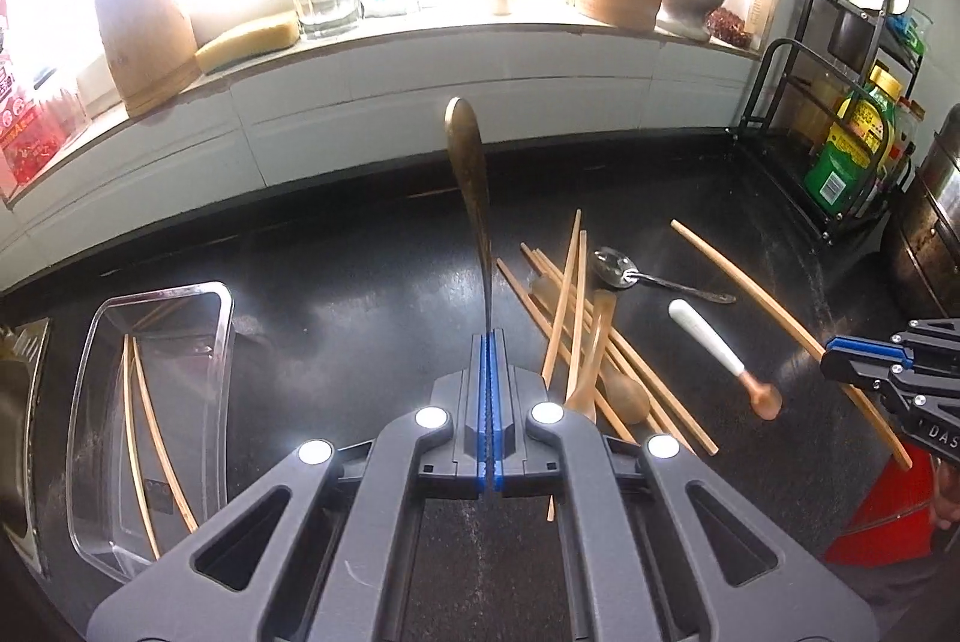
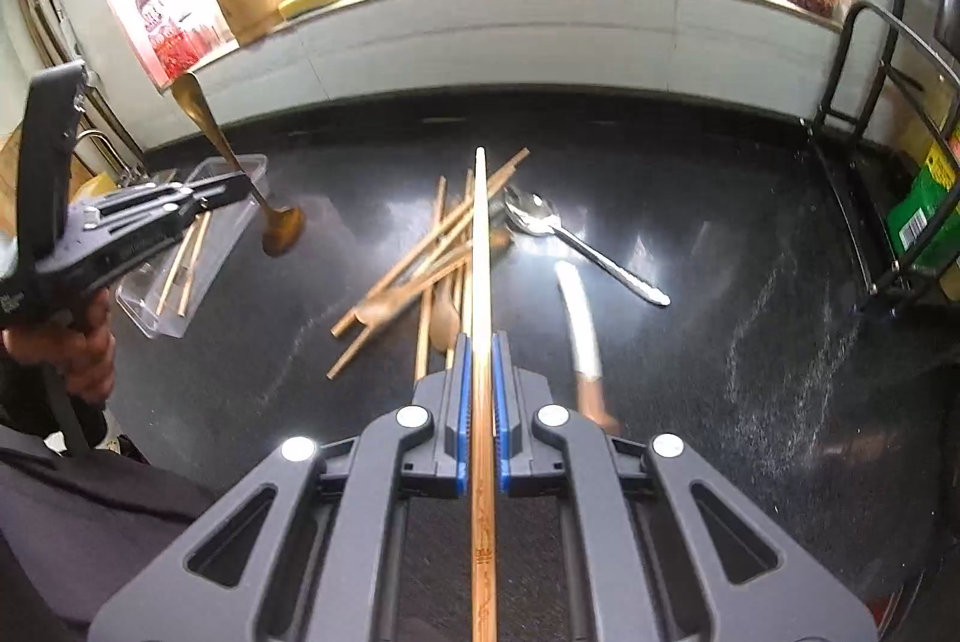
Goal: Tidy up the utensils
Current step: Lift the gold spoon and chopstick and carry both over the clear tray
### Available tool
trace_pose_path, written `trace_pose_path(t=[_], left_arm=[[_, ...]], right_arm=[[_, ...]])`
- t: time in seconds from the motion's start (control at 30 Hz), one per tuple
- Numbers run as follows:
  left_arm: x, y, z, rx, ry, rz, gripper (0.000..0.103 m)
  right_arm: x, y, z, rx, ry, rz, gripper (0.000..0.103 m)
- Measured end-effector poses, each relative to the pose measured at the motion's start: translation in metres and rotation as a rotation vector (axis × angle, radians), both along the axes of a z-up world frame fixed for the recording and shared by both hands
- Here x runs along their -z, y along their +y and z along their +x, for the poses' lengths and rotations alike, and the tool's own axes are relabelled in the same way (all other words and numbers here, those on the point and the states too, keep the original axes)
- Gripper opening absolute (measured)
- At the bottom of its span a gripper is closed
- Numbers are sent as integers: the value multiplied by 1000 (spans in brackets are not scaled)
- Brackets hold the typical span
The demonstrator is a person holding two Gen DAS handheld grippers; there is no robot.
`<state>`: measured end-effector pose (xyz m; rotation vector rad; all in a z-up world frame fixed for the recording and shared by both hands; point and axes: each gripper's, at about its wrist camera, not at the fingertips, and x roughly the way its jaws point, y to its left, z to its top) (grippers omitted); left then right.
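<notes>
While spoon bowl [image 1: 465,126] blurs | left gripper [image 1: 491,342] pinches it | right gripper [image 2: 480,342] clamps chopstick [image 2: 480,234]

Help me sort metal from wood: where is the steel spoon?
The steel spoon lies on the counter, right of the chopstick pile, beside the white-handled utensil.

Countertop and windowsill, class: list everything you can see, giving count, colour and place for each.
Wooden spoon: one, brown, held in left tool.
Chopstick: one, tan, held in right tool.
Loose chopsticks: several, tan, piled mid-counter.
Metal spoon: one, silver, beside pile.
White-handled utensil: one, right of pile.
Clear tray: one, left, holding chopsticks.
Wooden holders: two, windowsill.
Sponge: one, yellow, windowsill.
Left tool: shut.
Right tool: shut.
</notes>
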<state>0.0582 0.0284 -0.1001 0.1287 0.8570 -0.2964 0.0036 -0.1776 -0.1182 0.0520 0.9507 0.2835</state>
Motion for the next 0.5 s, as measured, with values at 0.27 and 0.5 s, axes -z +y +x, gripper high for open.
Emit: trace_pose_path(t=[0.27, 0.5], left_arm=[[-8, 6, 2, -12, -15, -5, 0], [-24, 18, 1, -39, -26, -23, 0]], right_arm=[[-21, 6, 6, -12, -43, 9, 7], [-40, 22, 13, -41, -74, 18, 7]])
